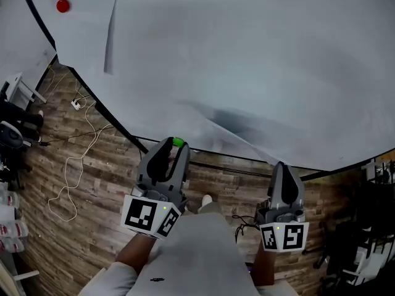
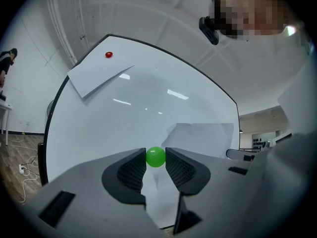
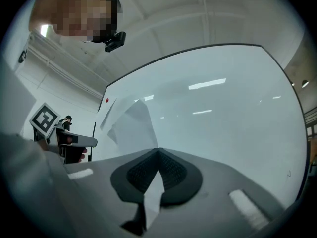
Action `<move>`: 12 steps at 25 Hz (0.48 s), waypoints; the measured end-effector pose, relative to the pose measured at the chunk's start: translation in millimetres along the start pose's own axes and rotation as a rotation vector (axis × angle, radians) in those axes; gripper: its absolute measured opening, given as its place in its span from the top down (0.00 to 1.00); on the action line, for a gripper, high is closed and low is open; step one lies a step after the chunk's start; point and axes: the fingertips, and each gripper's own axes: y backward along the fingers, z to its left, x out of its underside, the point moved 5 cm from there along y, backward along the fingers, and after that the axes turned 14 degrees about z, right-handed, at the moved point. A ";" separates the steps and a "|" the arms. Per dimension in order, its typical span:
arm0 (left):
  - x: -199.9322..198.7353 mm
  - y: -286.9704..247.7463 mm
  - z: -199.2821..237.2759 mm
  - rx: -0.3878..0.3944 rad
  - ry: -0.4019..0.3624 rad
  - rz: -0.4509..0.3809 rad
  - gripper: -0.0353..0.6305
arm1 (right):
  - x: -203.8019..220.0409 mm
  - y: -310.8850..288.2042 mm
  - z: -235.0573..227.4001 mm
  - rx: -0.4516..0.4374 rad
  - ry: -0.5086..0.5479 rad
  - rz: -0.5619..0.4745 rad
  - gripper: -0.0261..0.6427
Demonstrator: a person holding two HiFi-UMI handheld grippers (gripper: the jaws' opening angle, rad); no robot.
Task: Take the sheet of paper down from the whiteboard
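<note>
My left gripper (image 1: 176, 144) (image 2: 155, 158) is shut on a small green ball magnet (image 1: 178, 142) (image 2: 155, 156), held just off the whiteboard (image 1: 259, 60) (image 2: 148, 118). My right gripper (image 1: 281, 164) (image 3: 158, 155) is shut on the edge of a white sheet of paper (image 1: 237, 131) (image 3: 130, 128) (image 2: 200, 138). That sheet hangs loose in front of the board's lower part. A second sheet (image 1: 111, 36) (image 2: 98, 76) stays on the board's upper left, beside a red magnet (image 1: 62, 5) (image 2: 109, 54) (image 3: 107, 100).
Below the board lies a wood floor (image 1: 92, 227) with a white cable (image 1: 74, 165) and a power strip (image 1: 76, 103). White furniture (image 1: 21, 88) and dark gear stand at the left. A black rack (image 1: 370, 227) is at the right. A person (image 2: 7, 63) stands far off.
</note>
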 end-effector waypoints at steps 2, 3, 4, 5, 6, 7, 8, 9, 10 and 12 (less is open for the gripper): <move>6.3 8.7 5.0 0.009 0.006 0.006 0.76 | 10.6 8.7 4.6 0.027 0.018 0.008 0.95; 8.6 12.5 7.6 0.012 0.006 0.009 0.76 | 15.6 12.0 6.8 0.039 0.023 0.016 0.95; 10.5 15.1 10.6 0.014 0.005 0.011 0.76 | 19.9 14.5 8.7 0.048 0.025 0.023 0.95; 12.5 16.4 13.7 0.017 0.005 0.014 0.76 | 23.6 16.5 10.4 0.055 0.025 0.029 0.95; 14.7 16.4 16.8 0.020 0.005 0.018 0.76 | 26.8 18.0 11.9 0.061 0.024 0.034 0.95; 17.1 16.0 19.7 0.025 0.007 0.023 0.76 | 29.7 19.3 13.5 0.065 0.022 0.041 0.95; 19.6 15.6 22.2 0.029 0.011 0.029 0.76 | 32.2 20.4 15.0 0.069 0.020 0.048 0.95; 21.9 15.8 24.1 0.032 0.015 0.035 0.76 | 34.4 21.5 16.5 0.072 0.017 0.057 0.95; 23.7 16.5 25.3 0.034 0.020 0.039 0.76 | 36.0 22.5 17.7 0.074 0.014 0.066 0.95; 25.5 17.3 26.3 0.036 0.026 0.044 0.76 | 37.4 22.5 19.5 0.076 0.013 0.076 0.95</move>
